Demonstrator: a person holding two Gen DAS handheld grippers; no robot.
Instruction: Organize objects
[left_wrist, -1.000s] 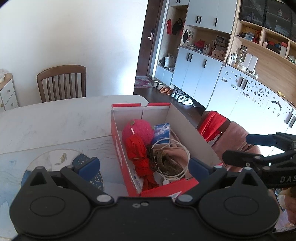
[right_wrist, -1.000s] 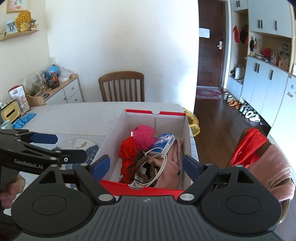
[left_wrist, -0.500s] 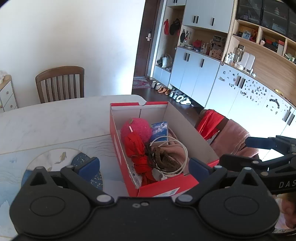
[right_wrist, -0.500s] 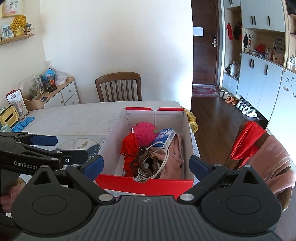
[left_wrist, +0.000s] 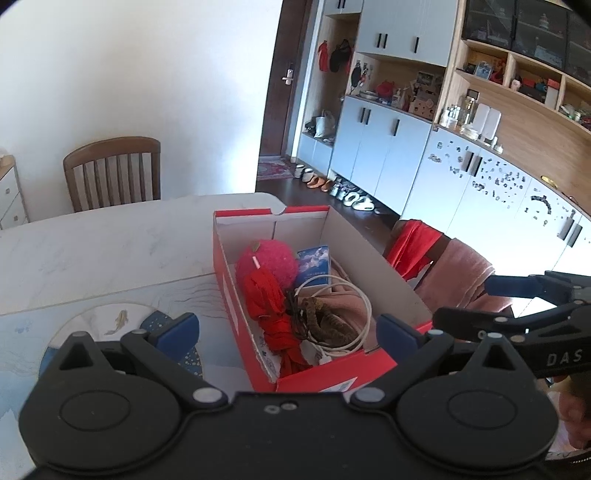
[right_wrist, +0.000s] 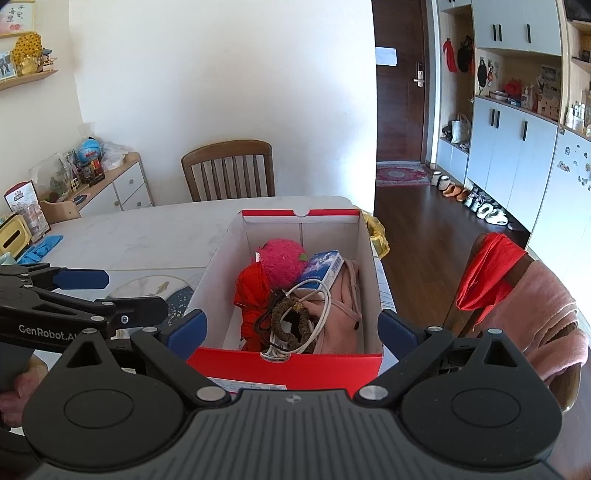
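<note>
Shoebox (right_wrist: 288, 363) dead ahead of right claw (right_wrist: 291, 328), near red wall sitting just past and between the blue pads (right_wrist: 186, 328). Pads spread to full width, wider than the box end, gripping nothing; jaws just been opening, box wall between them but not touched. Left claw (left_wrist: 288, 330) likewise spread wide, empty, aimed at the box's near left corner; one pad over the table (left_wrist: 110, 243) left of the box, other pad in front of the near red wall.

Inside box, ahead of both claws: pink fuzzy ball (right_wrist: 282, 260) toward far end, red cloth (right_wrist: 251, 295) left of it and nearer, blue-white carton (right_wrist: 321, 271) right of ball, white cable (right_wrist: 321, 314) looped over brown bead string (right_wrist: 288, 321), pink bag (right_wrist: 343, 314) along right wall.

Box on table near its right edge. Blue-patterned mat (left_wrist: 88, 325) under left claw's left pad. Wooden chair (right_wrist: 229, 170) beyond table's far side. Chair with red and pink cloth (right_wrist: 517, 291) right of right claw, off the table.
</note>
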